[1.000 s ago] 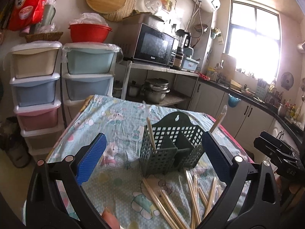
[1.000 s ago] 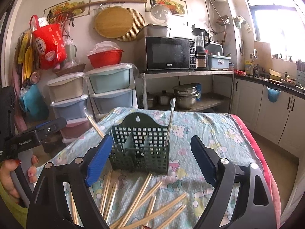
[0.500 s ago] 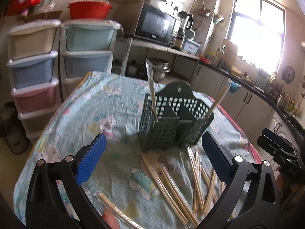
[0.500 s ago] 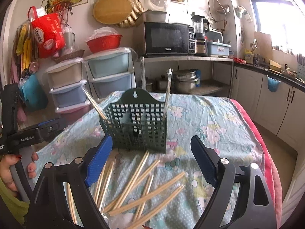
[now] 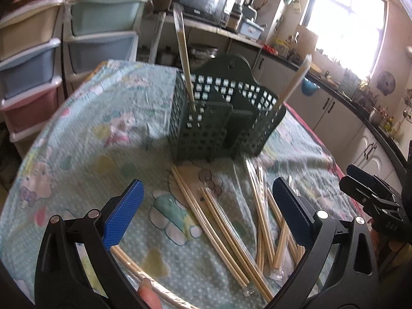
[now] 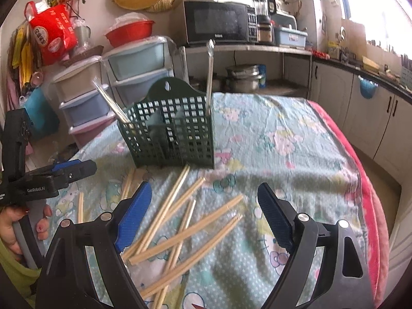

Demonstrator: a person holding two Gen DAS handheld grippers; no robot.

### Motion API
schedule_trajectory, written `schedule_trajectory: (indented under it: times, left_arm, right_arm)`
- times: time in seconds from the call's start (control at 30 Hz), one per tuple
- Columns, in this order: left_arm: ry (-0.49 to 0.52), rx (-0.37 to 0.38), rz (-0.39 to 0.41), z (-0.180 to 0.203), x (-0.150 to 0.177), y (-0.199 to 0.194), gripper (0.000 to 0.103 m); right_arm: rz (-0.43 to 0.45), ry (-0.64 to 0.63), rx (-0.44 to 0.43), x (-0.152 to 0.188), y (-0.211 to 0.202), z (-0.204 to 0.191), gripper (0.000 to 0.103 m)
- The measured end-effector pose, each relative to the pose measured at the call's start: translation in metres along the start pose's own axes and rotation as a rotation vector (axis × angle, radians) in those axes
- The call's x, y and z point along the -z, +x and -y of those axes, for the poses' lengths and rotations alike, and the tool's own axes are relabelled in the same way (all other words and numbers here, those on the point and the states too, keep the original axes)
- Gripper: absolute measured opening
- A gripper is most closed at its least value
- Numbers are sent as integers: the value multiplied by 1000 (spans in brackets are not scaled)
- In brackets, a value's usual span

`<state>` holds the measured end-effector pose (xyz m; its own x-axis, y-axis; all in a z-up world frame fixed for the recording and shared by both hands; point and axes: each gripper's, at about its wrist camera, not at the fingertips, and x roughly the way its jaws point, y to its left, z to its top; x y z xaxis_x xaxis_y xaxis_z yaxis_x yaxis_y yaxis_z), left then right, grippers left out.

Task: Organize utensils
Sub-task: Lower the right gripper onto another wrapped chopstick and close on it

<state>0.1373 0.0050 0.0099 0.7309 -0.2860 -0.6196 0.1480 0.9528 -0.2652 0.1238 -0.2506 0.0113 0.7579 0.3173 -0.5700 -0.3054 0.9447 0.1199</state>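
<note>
A dark green perforated utensil holder stands on the table, also in the right wrist view. One wrapped chopstick pair leans in each end compartment. Several wrapped chopstick pairs lie loose on the cloth in front of it, also in the right wrist view. My left gripper is open and empty above the loose chopsticks. My right gripper is open and empty above the same pile.
The table has a pale green cartoon-print cloth with a red edge at the right. Plastic drawer towers stand behind the table at left. A shelf with a microwave and pots is at the back. Kitchen cabinets run along the right.
Both grippers have tilted down and moved lower toward the loose chopsticks. The holder now sits higher in both views. Both stay open.
</note>
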Motion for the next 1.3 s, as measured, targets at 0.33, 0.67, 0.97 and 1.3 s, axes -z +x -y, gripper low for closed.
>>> schedule_trajectory:
  times: [0.33,0.67,0.97,1.3]
  left_arm:
    - [-38,-1,-107,-5,8,34,84]
    - [-152,31,-228,-25,5,77,60]
    - [-185,-4,-266,-34,-9,98,60]
    - [-175,-69,-248,-42,-16,108,36]
  right_arm:
    - [-130,66,-14,7,37,22,68]
    - [-220,105,-23,8,66,38,59]
    - [-297,179,-42,7,91,53,57]
    - [-354,223,-40,5,118,61,47]
